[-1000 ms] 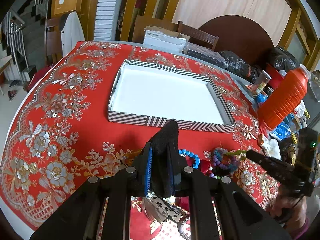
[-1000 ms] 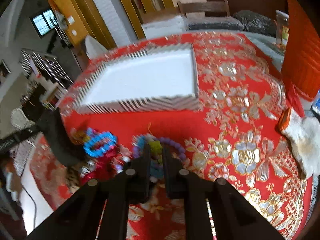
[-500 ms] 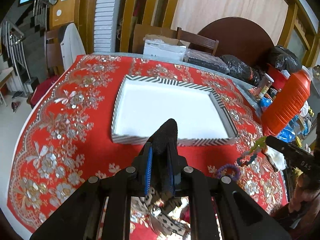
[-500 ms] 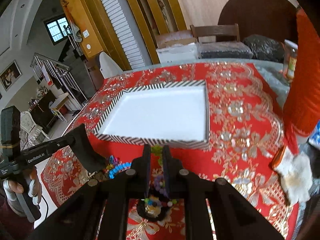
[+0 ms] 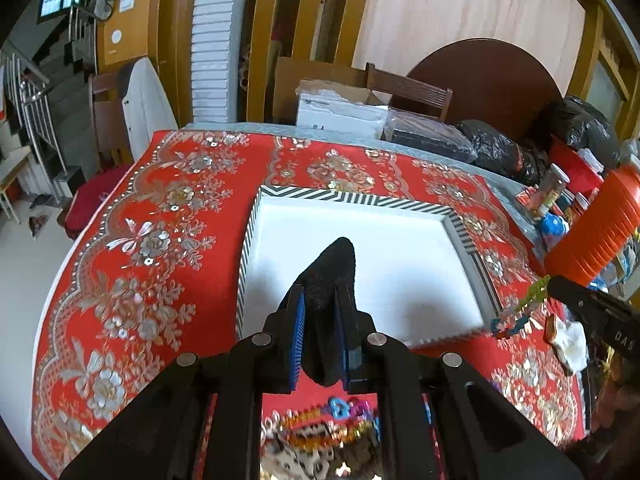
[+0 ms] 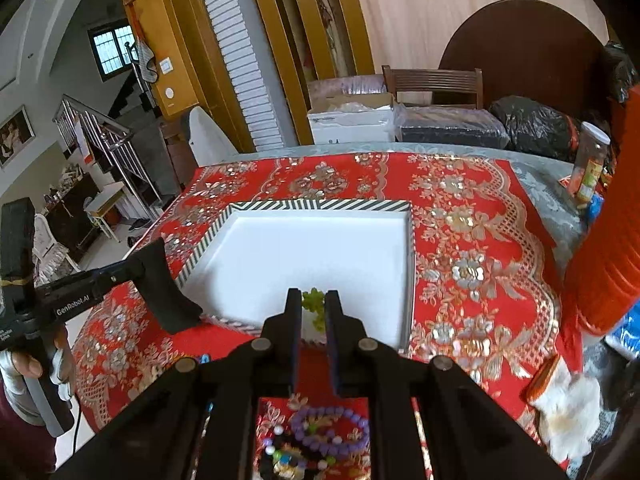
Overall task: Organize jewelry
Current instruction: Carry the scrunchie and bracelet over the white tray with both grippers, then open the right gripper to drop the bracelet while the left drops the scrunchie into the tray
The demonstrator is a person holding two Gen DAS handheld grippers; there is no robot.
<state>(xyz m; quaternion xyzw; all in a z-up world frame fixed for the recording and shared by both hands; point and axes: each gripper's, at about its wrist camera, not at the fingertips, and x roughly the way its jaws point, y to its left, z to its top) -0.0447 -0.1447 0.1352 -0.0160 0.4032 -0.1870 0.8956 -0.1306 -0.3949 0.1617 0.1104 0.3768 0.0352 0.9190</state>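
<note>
A shallow white tray with a black-and-white striped rim (image 5: 356, 197) (image 6: 320, 205) lies on the red floral tablecloth. My left gripper (image 5: 320, 304) is shut on a black fuzzy wedge-shaped object (image 5: 334, 268), held above the tray's near left part; it shows in the right wrist view (image 6: 170, 292). My right gripper (image 6: 313, 300) is shut on a green beaded piece (image 6: 314, 306) above the tray's near edge; the beaded strand hangs from it in the left wrist view (image 5: 520, 312). Loose bracelets, purple and mixed colours (image 6: 328, 432) (image 5: 340, 408), lie on the cloth below the grippers.
An orange ribbed jug (image 5: 592, 228) stands at the table's right edge beside small jars and bags. A white crumpled cloth (image 6: 568, 400) lies at the right. A cardboard box (image 5: 340, 110), black bags and a chair sit beyond the far edge.
Both grippers have risen from the bracelet pile and moved forward over the tray's near edge. The left carries the black object, the right the green beaded strand.
</note>
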